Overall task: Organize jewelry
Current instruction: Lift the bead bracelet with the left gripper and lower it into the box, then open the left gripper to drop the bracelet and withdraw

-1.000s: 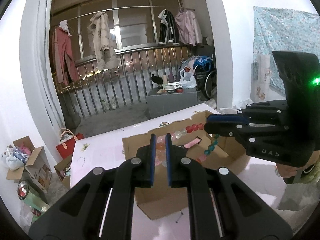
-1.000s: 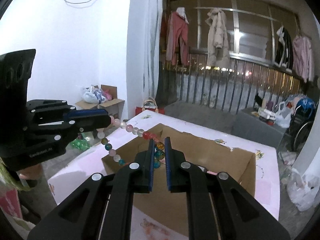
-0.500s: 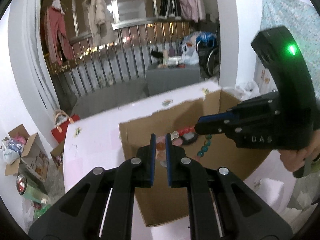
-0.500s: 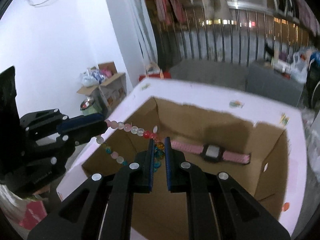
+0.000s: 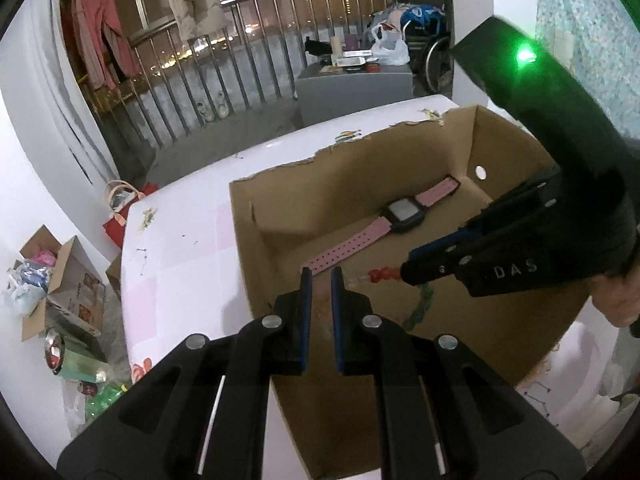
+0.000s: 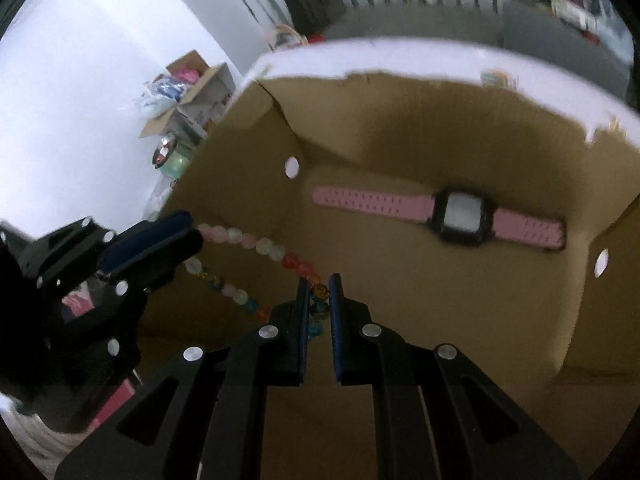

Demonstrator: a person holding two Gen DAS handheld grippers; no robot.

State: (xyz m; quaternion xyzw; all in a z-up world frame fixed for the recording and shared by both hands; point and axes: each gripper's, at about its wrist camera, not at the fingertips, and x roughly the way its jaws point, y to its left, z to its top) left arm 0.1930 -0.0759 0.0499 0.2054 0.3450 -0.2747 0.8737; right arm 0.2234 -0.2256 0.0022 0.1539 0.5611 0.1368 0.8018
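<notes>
My bead bracelet (image 6: pixel 256 246) hangs stretched between both tongs, over the near floor of the cardboard box (image 5: pixel 360 168) on the bench (image 5: pixel 180 248), near the pink watch (image 6: pixel 456 216). If I pull apart, the string could snap. Left tongs (image 5: pixel 319 280) and right tongs (image 6: pixel 318 284) each pinch beads, nearly closed.

I see the cardboard box (image 5: pixel 360 184) standing on the counter (image 5: pixel 180 248), with the watch (image 6: pixel 460 216) lying flat on the box floor toward its far wall. My left gripper (image 5: pixel 319 280) and right gripper (image 6: pixel 319 286) both reach in over the box, each pinching one end of the bead bracelet (image 6: pixel 256 244), which stretches between them nearer to me than the watch. Beyond the counter's far edge stands a railing (image 5: pixel 240 60), and an open carton (image 5: pixel 52 272) sits on the floor to the left.
</notes>
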